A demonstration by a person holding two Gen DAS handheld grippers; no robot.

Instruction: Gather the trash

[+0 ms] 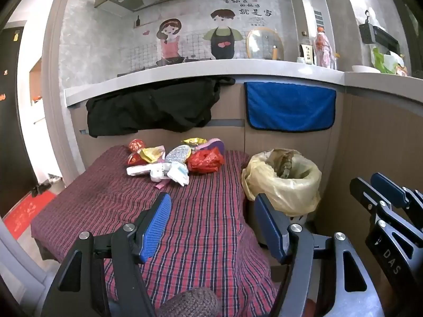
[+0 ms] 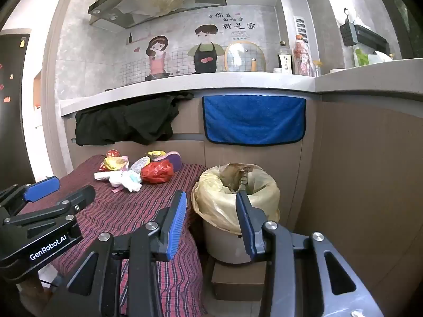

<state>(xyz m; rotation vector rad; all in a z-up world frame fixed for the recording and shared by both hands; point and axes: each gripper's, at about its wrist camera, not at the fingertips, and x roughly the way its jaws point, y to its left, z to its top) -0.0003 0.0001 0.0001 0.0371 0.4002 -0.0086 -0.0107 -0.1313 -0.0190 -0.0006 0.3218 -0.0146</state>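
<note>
low worktop [image 1: 201,227] under red-and-blue striped cloth, bare cloth across the whole near half, open room there. trash pile [image 1: 174,158] bunched at far edge of worktop, close to the cabinet front: red crumpled bag [image 1: 205,159], gold foil wrappers [image 1: 152,153], white tissue and packet [image 1: 169,171], silver glittery piece [image 1: 177,154], purple item [image 1: 214,144] behind. bin [image 1: 284,182] with yellowish liner just beside worktop's right edge, set lower, mouth open, brownish stuff already inside. wooden panel wall right of bin, tight corner there. black cloth [image 1: 153,111] and blue towel [image 1: 289,107] hanging off kitchen counter edge above.

left gripper [image 1: 214,211] over near cloth, jaws wide apart, nothing between, pile well ahead and slightly left of it. right gripper [image 2: 211,208] off worktop's right edge, facing the bin [image 2: 238,185], jaws moderately apart, empty; in right wrist view pile [image 2: 140,169] ahead to the left, well apart. both tilted a bit downward. each gripper visible at the other view's side, near each other, not touching.
</note>
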